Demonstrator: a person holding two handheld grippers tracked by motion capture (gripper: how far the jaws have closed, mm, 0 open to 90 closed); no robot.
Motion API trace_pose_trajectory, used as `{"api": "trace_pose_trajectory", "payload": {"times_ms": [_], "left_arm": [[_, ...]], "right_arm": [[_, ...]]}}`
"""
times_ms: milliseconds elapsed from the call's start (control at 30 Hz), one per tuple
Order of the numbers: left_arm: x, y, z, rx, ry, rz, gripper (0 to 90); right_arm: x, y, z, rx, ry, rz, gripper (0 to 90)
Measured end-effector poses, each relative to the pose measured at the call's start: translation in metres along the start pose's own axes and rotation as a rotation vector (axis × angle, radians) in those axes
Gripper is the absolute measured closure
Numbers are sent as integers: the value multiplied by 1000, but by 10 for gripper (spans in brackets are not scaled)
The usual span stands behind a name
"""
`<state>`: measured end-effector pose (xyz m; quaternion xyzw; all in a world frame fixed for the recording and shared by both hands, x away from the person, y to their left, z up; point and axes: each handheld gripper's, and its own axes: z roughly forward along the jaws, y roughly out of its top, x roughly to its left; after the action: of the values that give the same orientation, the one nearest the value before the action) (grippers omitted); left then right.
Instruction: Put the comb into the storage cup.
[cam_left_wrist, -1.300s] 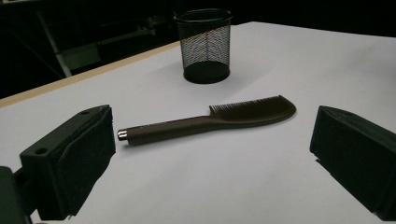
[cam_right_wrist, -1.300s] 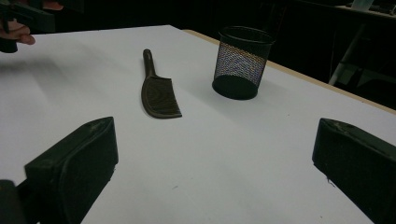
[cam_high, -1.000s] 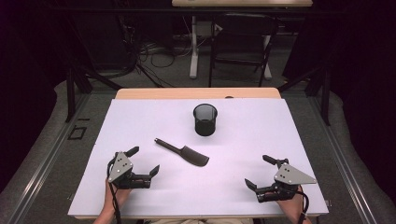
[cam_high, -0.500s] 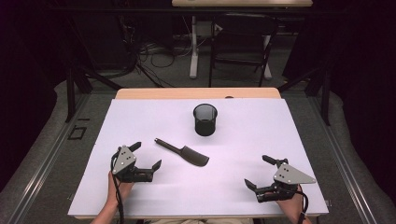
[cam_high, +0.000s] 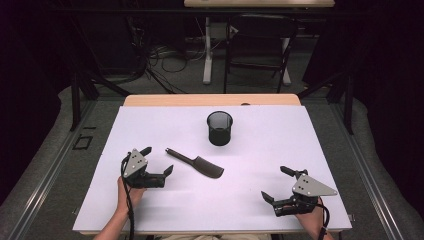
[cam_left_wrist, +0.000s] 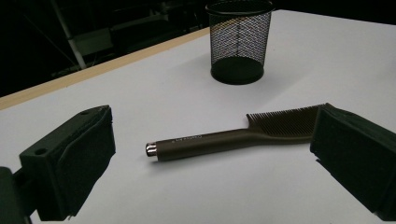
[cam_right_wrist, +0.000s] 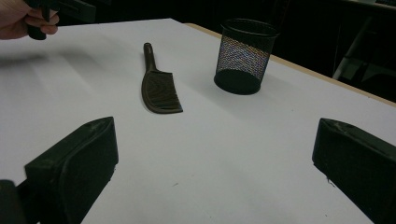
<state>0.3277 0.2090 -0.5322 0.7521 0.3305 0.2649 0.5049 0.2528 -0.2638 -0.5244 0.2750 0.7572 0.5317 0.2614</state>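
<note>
Left tongs (cam_high: 157, 161) crept toward slim brown comb (cam_high: 196, 163) — jaws wide.

Beyond the far edge of your white table (cam_high: 300, 150), a strip of its wooden top (cam_high: 210, 100) shows bare. On the floor past it you see a tangle of cables (cam_high: 160, 55) at the far left, a white desk leg (cam_high: 206, 50) near the middle, and a dark chair (cam_high: 260, 45) to the right. A small black square outline (cam_high: 81, 142) marks the floor left of your table.
</note>
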Motion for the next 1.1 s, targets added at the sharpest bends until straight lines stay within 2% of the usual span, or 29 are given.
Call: {"api": "trace_pose_trajectory", "payload": {"times_ms": [400, 1100], "left_arm": [[10, 6, 13, 32, 22, -8, 1], [18, 15, 36, 82, 43, -9, 0]], "right_arm": [[1, 1, -1, -1, 2, -1, 0], [0, 0, 0, 7, 2, -4, 0]]}}
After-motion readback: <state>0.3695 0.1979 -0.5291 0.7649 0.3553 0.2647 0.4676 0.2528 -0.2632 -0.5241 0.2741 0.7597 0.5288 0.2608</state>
